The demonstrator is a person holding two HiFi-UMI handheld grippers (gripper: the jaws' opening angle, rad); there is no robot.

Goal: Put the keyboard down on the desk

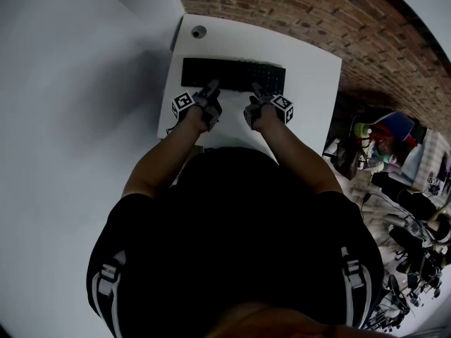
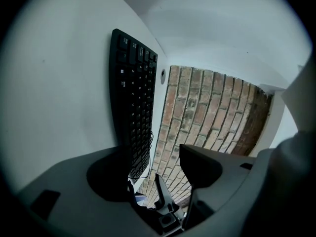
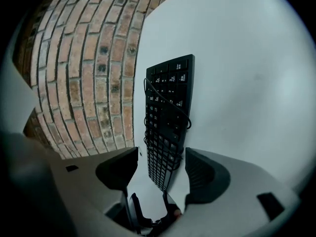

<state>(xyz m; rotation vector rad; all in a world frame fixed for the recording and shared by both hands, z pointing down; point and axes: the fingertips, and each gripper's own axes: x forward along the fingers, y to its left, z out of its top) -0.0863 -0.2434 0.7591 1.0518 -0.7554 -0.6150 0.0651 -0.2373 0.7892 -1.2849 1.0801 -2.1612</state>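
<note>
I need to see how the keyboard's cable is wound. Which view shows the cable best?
The right gripper view: the cable loops plainly across the keyboard, close up. The left gripper view shows only a loop at one edge. The head view shows the whole keyboard, but the cable is too small to tell.

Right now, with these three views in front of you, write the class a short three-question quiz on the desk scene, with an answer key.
1. True or false: the left gripper and the right gripper both have their jaws apart.
2. What stands behind the white desk? A) brick wall B) window C) bookshelf
3. Fill in: a thin ___ loops around the black keyboard.
Key: 1 true; 2 A; 3 cable.
</note>
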